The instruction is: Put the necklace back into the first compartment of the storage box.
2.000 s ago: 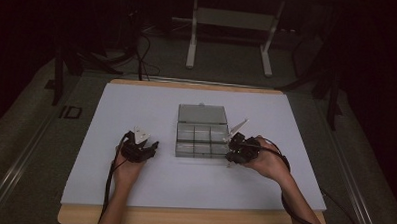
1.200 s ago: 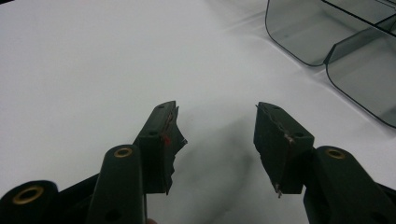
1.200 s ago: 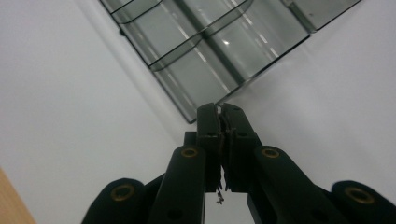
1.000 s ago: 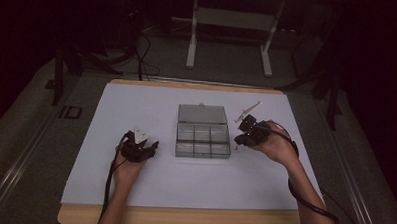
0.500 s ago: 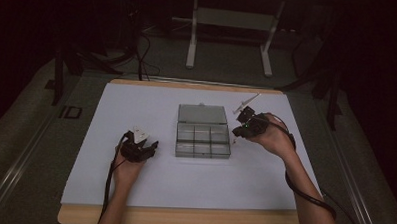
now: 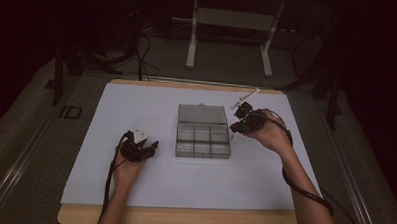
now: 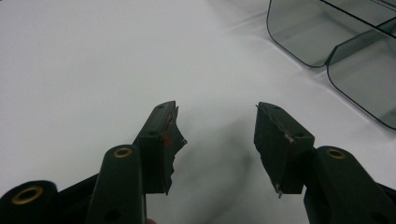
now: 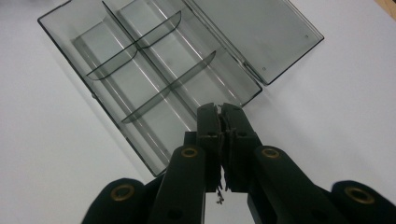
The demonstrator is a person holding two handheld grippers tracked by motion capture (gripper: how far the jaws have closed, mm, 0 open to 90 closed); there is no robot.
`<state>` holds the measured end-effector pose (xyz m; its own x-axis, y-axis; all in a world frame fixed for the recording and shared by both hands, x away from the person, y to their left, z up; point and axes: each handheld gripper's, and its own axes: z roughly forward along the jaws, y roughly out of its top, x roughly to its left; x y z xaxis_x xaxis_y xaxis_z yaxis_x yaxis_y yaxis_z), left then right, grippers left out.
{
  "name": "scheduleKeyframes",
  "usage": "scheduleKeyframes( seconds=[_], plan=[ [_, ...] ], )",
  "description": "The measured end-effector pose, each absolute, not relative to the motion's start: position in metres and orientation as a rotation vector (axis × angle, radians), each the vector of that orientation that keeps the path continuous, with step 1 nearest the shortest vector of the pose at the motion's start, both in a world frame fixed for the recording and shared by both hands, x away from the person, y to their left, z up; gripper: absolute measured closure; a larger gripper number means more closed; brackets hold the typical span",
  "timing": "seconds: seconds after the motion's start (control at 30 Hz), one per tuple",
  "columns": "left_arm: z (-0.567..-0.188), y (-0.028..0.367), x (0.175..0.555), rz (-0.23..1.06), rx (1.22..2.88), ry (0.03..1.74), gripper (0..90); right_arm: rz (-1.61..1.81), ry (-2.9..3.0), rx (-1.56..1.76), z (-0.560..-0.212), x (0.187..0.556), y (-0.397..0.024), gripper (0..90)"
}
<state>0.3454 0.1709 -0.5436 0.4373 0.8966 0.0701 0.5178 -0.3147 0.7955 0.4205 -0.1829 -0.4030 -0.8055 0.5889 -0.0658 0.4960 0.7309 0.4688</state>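
The right hand-held gripper (image 8: pixel 220 112), jaws closed on nothing, is hovering over the smoky clear plastic compartment box (image 8: pixel 154 79), lid open flat; the left hand-held gripper (image 7: pixel 217 128) is resting open on the white counter (image 7: pixel 84 70).

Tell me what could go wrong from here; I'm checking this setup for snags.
The right gripper hangs shut just above the open box; dipping could catch a thin divider or shove the light box across the white sheet. The flat lid could get knocked. The left gripper, open beside the box, isn't steadying it.
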Motion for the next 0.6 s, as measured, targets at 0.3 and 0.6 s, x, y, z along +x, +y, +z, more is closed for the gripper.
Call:
scheduleKeyframes(
  seconds=[0.3, 0.6],
  plan=[
    [-0.544, 0.171, 0.345, 0.674, 1.974, 1.189, 49.7, 0.676, 2.721, 0.863, -0.399, 0.425, -0.176, 87.1],
    [-0.544, 0.171, 0.345, 0.674, 1.975, 1.189, 49.7, 0.684, 2.724, 0.849, -0.394, 0.428, -0.167, 87.1]
  ],
)
